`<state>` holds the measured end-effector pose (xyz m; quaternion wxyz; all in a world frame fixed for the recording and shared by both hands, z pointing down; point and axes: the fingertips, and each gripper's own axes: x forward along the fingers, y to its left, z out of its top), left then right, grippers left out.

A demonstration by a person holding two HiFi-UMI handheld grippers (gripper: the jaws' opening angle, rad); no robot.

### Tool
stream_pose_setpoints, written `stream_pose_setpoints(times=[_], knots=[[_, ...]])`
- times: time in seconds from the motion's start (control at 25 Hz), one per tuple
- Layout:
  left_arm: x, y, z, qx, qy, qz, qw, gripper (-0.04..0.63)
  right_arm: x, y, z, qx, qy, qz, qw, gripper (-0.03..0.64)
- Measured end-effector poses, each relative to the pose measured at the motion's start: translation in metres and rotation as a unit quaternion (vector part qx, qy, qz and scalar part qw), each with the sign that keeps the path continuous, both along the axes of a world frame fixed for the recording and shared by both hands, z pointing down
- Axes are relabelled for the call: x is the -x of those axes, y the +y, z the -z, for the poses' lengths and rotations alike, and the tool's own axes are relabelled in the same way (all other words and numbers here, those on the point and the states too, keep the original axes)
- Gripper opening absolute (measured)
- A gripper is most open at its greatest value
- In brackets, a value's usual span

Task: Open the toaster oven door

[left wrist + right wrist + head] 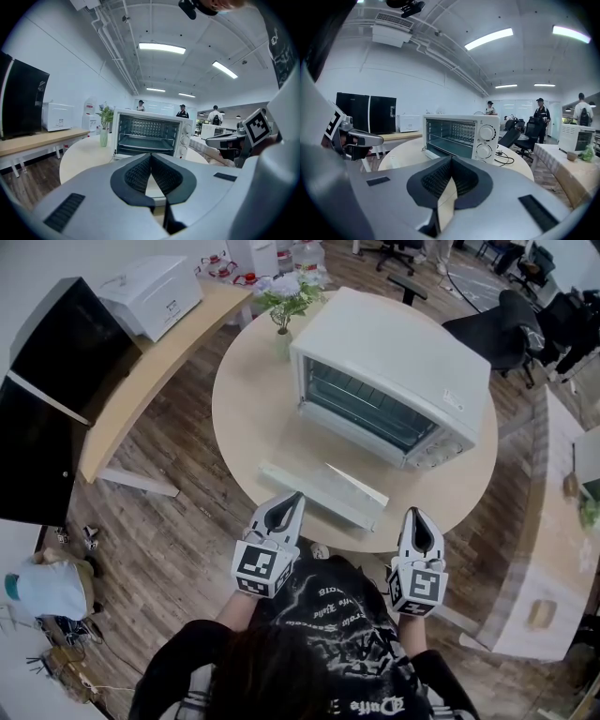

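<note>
A white toaster oven (394, 381) stands on the round table (244, 418). Its glass door (323, 491) hangs fully down and flat toward me, and the rack inside shows. Both grippers hover at the near table edge, apart from the door. My left gripper (289, 503) is shut with nothing between its tips, just short of the door's front edge. My right gripper (416, 518) is shut and empty, to the right of the door. The oven (150, 133) fills the middle of the left gripper view and shows with its knobs (461, 136) in the right gripper view.
A small vase with a plant (286, 306) stands on the table behind the oven. A curved wooden counter (141, 371) with a white appliance (155, 292) and a black cabinet (56, 399) lie left. Office chairs (506, 329) and another table (553, 549) are right.
</note>
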<state>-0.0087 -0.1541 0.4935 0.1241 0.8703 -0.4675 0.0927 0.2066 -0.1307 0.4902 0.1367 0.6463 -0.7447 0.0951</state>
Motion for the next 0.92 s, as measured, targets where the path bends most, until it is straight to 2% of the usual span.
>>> stream_pose_setpoints(times=[0.92], knots=[[0.015, 0.011, -0.005, 0.004, -0.007, 0.011, 0.9999, 0.018, 0.021, 0.008, -0.006, 0.006, 0.032, 0.027, 0.999, 0.008]])
